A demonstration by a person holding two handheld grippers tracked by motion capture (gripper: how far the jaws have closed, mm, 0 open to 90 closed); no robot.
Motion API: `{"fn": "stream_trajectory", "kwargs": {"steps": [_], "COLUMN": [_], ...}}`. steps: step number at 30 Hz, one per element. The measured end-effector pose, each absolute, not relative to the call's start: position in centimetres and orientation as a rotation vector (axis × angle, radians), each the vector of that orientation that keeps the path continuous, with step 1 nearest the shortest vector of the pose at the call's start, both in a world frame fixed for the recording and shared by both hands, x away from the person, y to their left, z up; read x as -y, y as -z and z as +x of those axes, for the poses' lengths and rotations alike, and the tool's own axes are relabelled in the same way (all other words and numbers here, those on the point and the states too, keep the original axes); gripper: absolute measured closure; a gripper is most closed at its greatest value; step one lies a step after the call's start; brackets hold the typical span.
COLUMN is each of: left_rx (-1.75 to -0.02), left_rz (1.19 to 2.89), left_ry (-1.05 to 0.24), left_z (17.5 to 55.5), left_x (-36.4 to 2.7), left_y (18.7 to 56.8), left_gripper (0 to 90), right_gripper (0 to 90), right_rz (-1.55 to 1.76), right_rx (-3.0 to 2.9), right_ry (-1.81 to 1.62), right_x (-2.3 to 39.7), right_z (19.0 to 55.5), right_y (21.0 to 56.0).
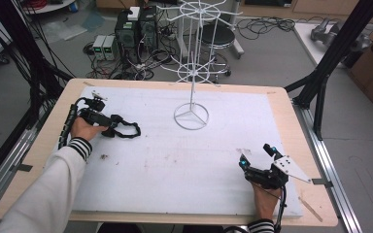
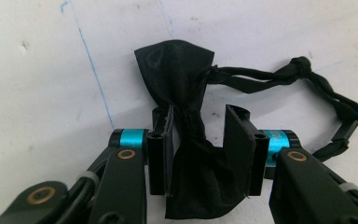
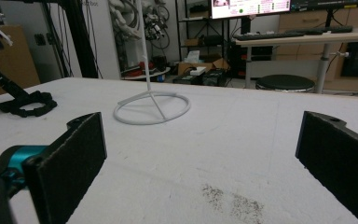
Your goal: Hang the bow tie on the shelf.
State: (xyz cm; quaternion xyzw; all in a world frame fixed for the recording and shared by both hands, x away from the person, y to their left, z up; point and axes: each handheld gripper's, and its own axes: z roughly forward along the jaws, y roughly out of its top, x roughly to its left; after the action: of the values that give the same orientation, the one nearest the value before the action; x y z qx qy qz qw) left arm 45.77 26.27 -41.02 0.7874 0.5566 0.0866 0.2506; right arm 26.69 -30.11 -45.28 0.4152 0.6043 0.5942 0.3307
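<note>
A black bow tie (image 2: 182, 70) lies flat on the white table cover, its thin black strap (image 2: 279, 77) looping off to one side. My left gripper (image 2: 198, 114) is open and straddles the bow tie's pinched middle; one jaw touches the cloth, the other stands a little apart. In the high view the left gripper (image 1: 108, 126) sits at the table's left with the strap (image 1: 133, 130) beside it. My right gripper (image 1: 255, 155) rests open near the front right with nothing between its jaws, seen wide apart in the right gripper (image 3: 200, 135) view.
A white wire display stand (image 1: 193, 92) rises from a ring base at the middle back of the table; its base ring (image 3: 154, 105) lies ahead of the right gripper. The table's wooden edge (image 1: 291, 111) borders the white cover. Dark smudges (image 3: 233, 198) mark the cover.
</note>
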Motion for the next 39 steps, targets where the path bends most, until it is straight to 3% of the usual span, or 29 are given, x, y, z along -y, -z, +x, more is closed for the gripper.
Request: {"fn": "stream_trajectory", "kwargs": {"steps": [14, 39], "left_rx": [-1.516, -1.33], "left_rz": [2.178, 2.086], "left_ry": [-0.267, -0.359], "left_z": [45.8, 44.1], "left_x": [-25.7, -25.8], "left_y": [41.3, 38.8], "left_gripper": [76.0, 77.5], "right_gripper": [0.7, 0.7], "right_rz": [1.085, 1.084], "right_rx": [-1.581, -1.58], "right_ry": [-1.554, -1.551], "right_x": [30.1, 30.1], "right_z": [26.7, 26.7], "right_y": [45.3, 45.3]}}
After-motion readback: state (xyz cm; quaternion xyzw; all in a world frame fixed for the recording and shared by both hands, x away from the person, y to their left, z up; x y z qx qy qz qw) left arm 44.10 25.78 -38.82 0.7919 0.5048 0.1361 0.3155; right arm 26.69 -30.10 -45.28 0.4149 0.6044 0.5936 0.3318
